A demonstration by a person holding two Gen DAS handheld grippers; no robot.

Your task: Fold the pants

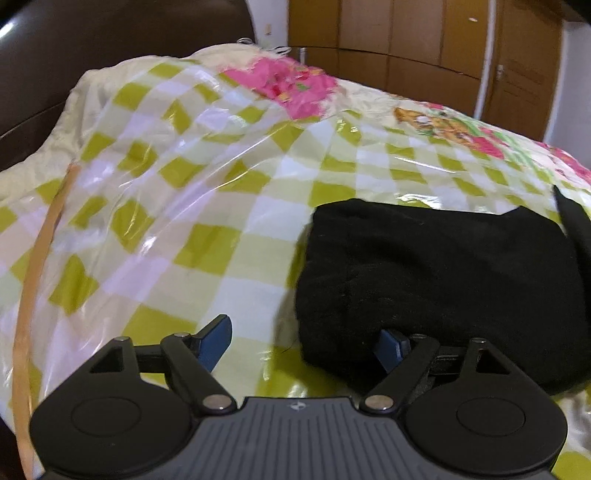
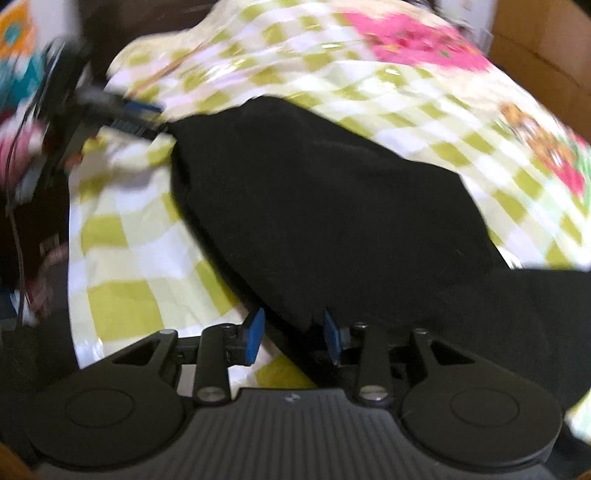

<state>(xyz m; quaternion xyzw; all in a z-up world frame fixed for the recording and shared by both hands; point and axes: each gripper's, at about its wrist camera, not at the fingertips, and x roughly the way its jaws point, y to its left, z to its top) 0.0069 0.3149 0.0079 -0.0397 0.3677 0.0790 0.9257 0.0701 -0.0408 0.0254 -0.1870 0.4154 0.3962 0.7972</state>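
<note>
From the left wrist, the left tongs point(image 1: 301, 345) stand spread wide, their right pad tucked under the folded black pants point(image 1: 439, 291) on the checkered bedspread point(image 1: 177, 206).

From the right wrist, blurred, the right tongs point(image 2: 293, 336) gape around the pants' point(image 2: 325, 206) near edge; the bundle's long axis slants from far-left to near-right.

Probably a bedroom: checked quilt point(image 1: 207, 206), wooden wardrobe point(image 1: 424, 33).

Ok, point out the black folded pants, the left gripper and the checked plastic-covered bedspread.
black folded pants point(image 1: 443, 280), left wrist view, top face.
left gripper point(image 1: 303, 343), left wrist view, midway between fingertips.
checked plastic-covered bedspread point(image 1: 192, 206), left wrist view, bare patch.
</note>
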